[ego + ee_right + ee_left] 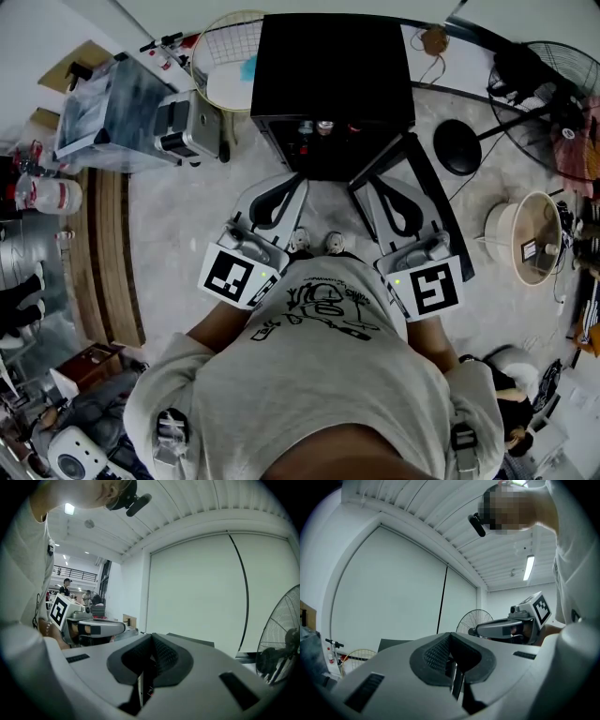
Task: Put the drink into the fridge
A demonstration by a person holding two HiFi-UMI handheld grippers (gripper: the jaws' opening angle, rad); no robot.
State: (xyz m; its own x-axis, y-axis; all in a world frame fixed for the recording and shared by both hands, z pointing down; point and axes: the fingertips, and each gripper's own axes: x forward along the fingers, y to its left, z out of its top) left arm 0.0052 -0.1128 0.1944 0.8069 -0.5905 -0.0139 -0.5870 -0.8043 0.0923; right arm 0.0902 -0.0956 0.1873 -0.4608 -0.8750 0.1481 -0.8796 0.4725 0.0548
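The small black box-shaped fridge (333, 66) stands on the pale floor with its black door (439, 187) swung open toward the person, and both tools are held level just short of its open front. The left gripper (284, 185) has its ribbed dark pads pressed together with nothing between them, which the left gripper view confirms (452, 667). The right gripper (386, 186), hanging over the open door, is likewise closed down to a thin slit on nothing (146, 672). Neither one carries a drink. Just inside the fridge's front edge a row of small round tops (324, 127) shows, one pale and one reddish. These look like bottles or cans on a shelf, but they are too small to say which of them is the drink named in the task. Judging from this, the placing itself seems to be over, with the drink most likely among those items in the fridge and both grippers clear of it. What seems to be left is shutting the door, which calls for a push on its outer edge back toward the fridge body.
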